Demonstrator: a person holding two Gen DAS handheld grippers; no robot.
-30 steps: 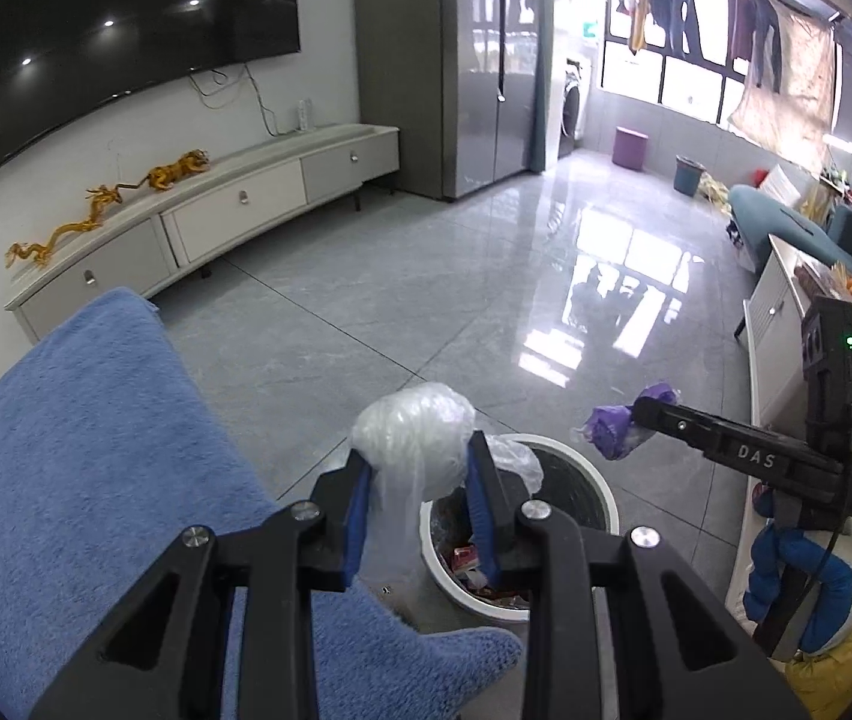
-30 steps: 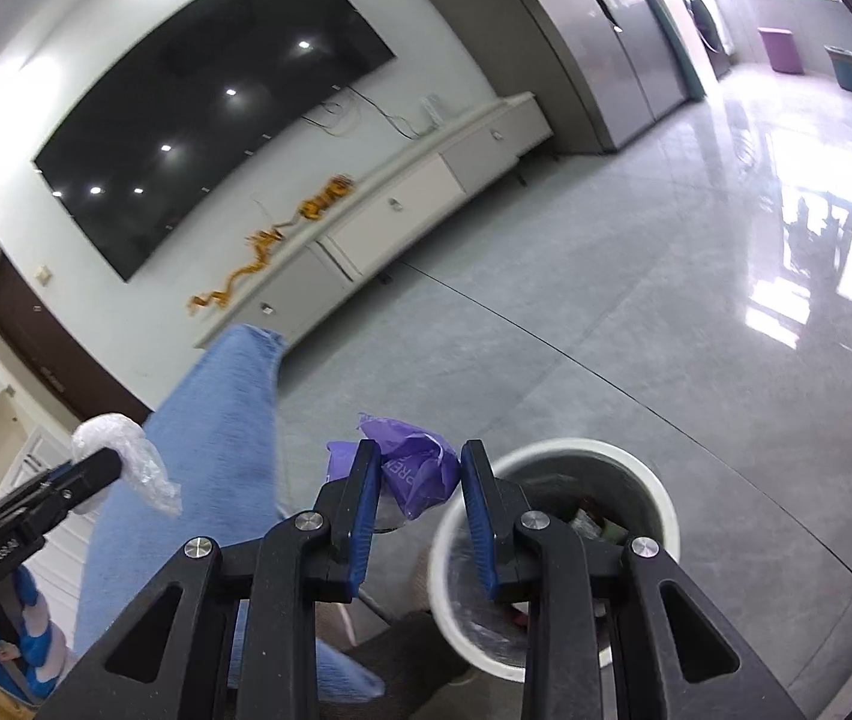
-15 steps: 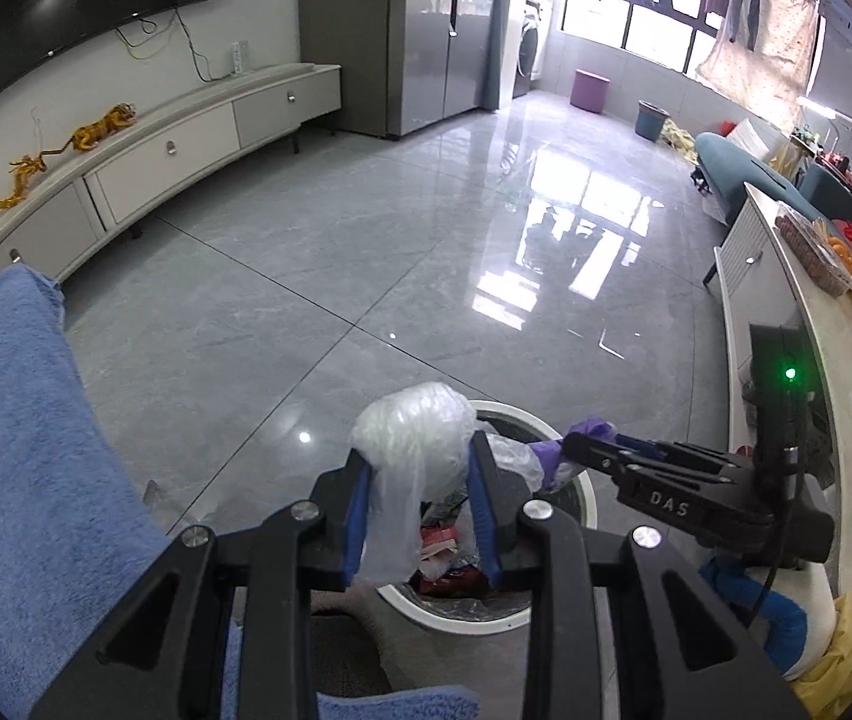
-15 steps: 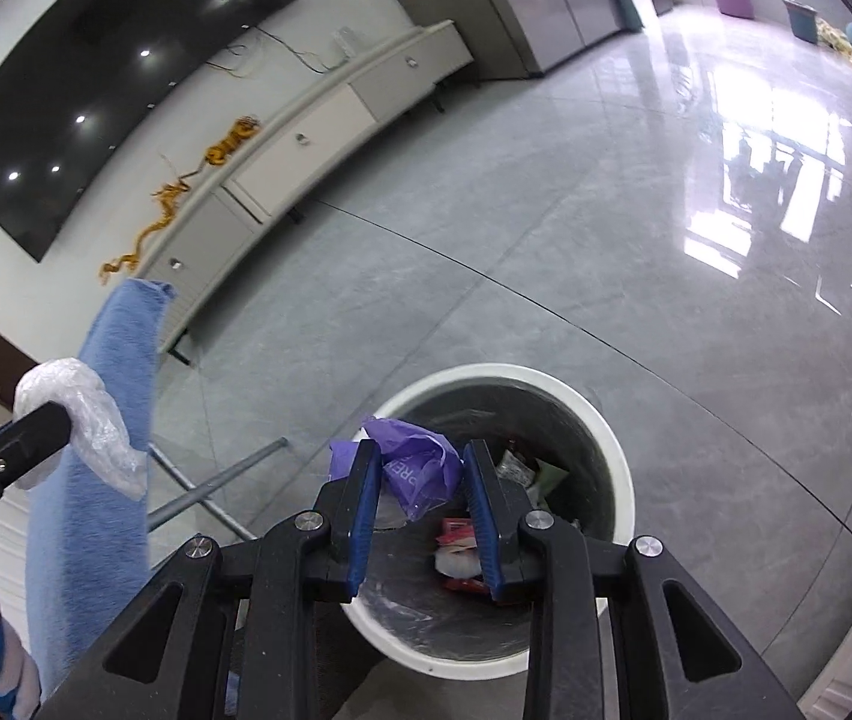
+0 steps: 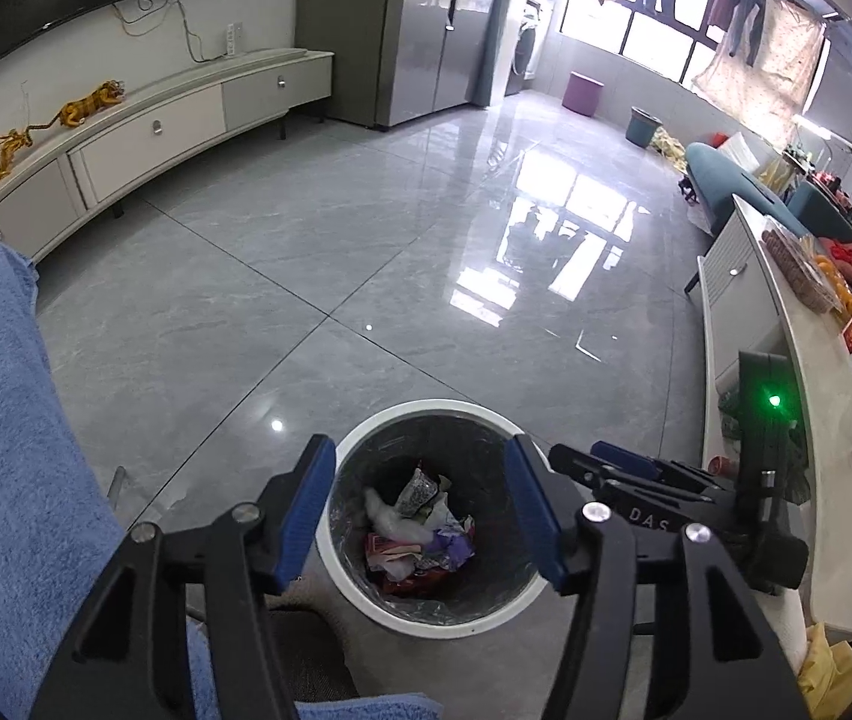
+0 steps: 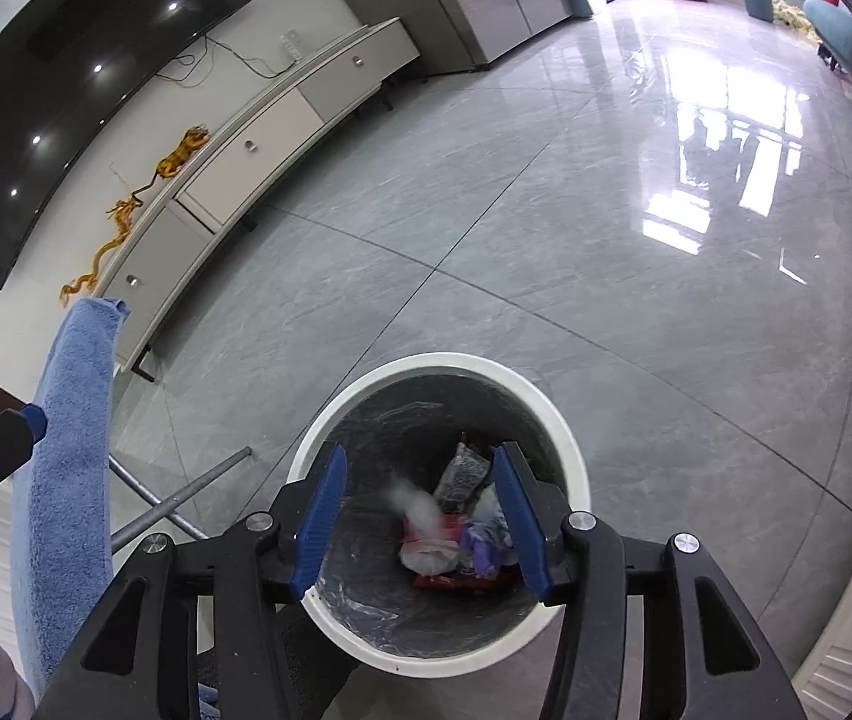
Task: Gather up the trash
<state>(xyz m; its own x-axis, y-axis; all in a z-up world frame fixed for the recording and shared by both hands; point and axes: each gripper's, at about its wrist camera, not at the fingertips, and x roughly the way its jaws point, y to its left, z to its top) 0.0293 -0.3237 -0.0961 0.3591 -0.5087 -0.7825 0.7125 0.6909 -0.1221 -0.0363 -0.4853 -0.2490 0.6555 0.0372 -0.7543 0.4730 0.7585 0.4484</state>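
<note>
Both wads, clear bag and purple wrapper point(image 6: 486, 546), have dropped into the bin point(image 5: 426, 621) (jaws just opened, nothing between): left gripper point(image 5: 423, 507) and right gripper point(image 6: 420, 510) freed for further collection.

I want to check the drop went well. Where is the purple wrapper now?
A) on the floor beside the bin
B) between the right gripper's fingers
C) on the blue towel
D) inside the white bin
D: the purple wrapper lies among the trash inside the bin, and the right gripper, its jaws having just been opening, has nothing between them.
</note>
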